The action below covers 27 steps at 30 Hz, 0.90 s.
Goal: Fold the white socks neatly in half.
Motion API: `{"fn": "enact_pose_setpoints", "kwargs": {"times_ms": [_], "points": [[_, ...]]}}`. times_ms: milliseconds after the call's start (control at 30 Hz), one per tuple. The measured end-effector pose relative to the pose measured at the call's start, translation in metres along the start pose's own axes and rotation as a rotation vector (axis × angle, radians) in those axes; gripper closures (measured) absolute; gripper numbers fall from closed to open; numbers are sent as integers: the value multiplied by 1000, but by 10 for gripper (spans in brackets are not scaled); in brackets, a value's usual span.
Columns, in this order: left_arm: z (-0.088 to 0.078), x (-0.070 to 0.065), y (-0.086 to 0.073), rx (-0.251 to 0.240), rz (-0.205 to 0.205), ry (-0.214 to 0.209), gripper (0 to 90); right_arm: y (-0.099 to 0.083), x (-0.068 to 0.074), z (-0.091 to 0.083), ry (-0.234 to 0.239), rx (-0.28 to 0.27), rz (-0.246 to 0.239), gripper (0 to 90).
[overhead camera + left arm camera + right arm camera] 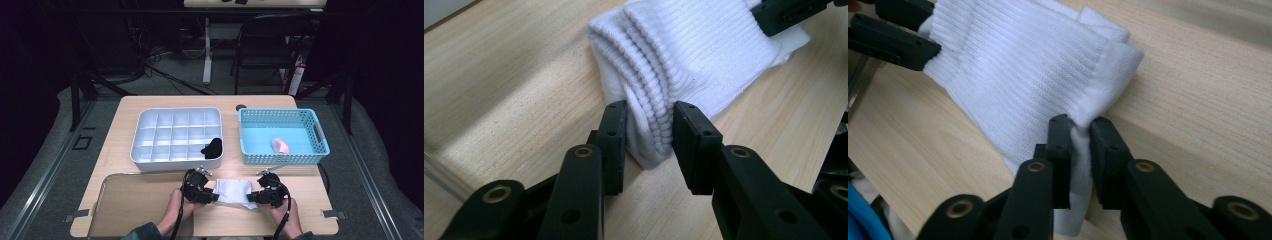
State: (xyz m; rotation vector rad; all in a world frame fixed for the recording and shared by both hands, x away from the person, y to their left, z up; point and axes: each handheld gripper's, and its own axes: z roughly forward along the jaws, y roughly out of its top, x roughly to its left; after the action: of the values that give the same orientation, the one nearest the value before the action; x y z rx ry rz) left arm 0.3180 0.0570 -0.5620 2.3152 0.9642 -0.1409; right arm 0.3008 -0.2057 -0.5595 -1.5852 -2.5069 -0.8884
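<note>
A white ribbed sock (233, 190), folded, lies on the wooden table near its front edge, between my two grippers. My left gripper (212, 195) holds its left end. In the left gripper view the pads pinch the bunched ribbed cuff of the sock (704, 45), and the left gripper (650, 112) is shut on it. My right gripper (252, 197) holds the other end. In the right gripper view the right gripper (1079, 125) is shut on a thin fold at the edge of the sock (1018, 65). Each gripper view shows the other gripper's jaws at the far end of the sock.
A white compartment tray (150, 155) stands behind the sock, with a black item (212, 147) in its near right cell. To its right a blue basket (320, 135) holds a pink item (280, 145). A clear sheet (135, 200) covers the table's front left.
</note>
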Motion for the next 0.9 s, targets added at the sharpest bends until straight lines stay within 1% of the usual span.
{"fn": "enact_pose_setpoints", "kwargs": {"times_ms": [33,67,100,133,167,233,333,433,467,567,633,767,800,833,900], "points": [[0,0,0,-6,0,3,692,0,-1,-1,-1,2,8,838],[0,-1,-1,-15,-1,-1,700,1,-2,-1,7,0,10,841],[0,-1,-2,-21,4,1,715,1,-2,-2,7,-3,13,843],[1,-2,-3,-34,0,6,725,1,-2,-3,8,-1,13,844],[1,-3,-3,-38,2,7,731,0,-1,-4,13,-16,17,846],[1,-3,-3,-41,-2,4,737,1,0,-10,17,-35,9,846],[1,-3,-3,-41,-7,2,739,3,2,-18,42,-87,7,848],[1,-3,-4,-42,-21,-1,737,4,6,-23,54,-101,-5,849],[1,-3,-4,-43,-21,1,735,5,7,-25,61,-102,-16,849],[2,-3,-3,-45,-25,1,731,7,14,-27,72,-128,-36,850],[2,-3,-4,-44,-26,0,731,9,19,-26,70,-141,-45,849],[1,-2,-4,-44,-31,-3,732,14,31,-21,64,-142,-87,850],[1,-2,-4,-45,-32,-4,733,15,34,-20,62,-140,-91,850],[2,-2,-4,-45,-33,-4,733,16,36,-19,73,-146,-95,850],[2,-2,-4,-45,-32,-4,732,19,42,-16,78,-141,-116,850]]}}
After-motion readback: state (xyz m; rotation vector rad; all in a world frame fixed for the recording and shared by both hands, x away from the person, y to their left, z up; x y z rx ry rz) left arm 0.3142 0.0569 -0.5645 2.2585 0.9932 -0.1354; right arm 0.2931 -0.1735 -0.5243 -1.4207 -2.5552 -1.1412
